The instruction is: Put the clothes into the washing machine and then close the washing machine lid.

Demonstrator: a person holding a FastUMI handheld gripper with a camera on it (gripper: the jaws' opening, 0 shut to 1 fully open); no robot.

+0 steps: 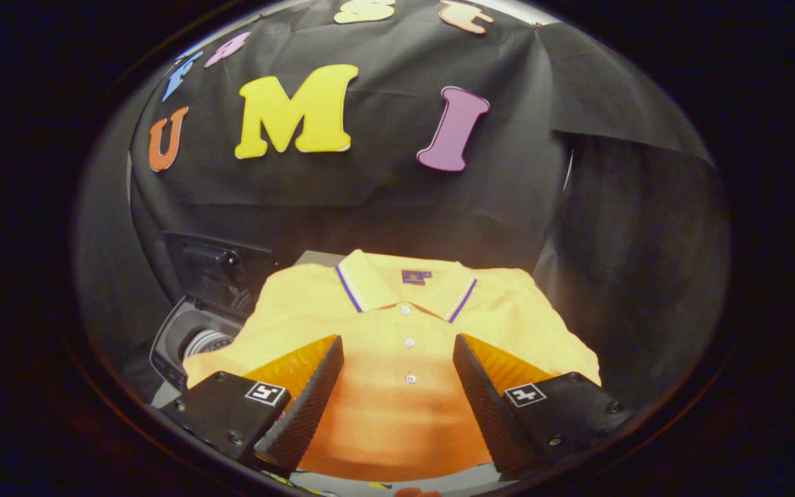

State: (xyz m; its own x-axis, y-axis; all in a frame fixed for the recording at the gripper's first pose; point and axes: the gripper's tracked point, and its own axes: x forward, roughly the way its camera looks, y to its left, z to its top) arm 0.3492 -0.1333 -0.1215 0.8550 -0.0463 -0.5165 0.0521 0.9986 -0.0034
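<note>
On the grey table (315, 258) (black-draped booth), gripper (397, 345) jaws apart above yellow shirt (397, 386).

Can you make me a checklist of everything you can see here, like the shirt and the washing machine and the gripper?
Surface: a grey top peeks out behind the shirt's collar.
Job's things: a folded yellow polo shirt lies flat, collar away from the gripper, buttons done up. The washing machine sits beside the shirt with its lid raised, drum showing.
Clutter: nothing seen.
Gripper: the gripper is open, its fingers spread over the shirt's front, the button row between them. Not gripping.
Cables: nothing seen.
Surroundings: black cloth wall behind everything.
</note>
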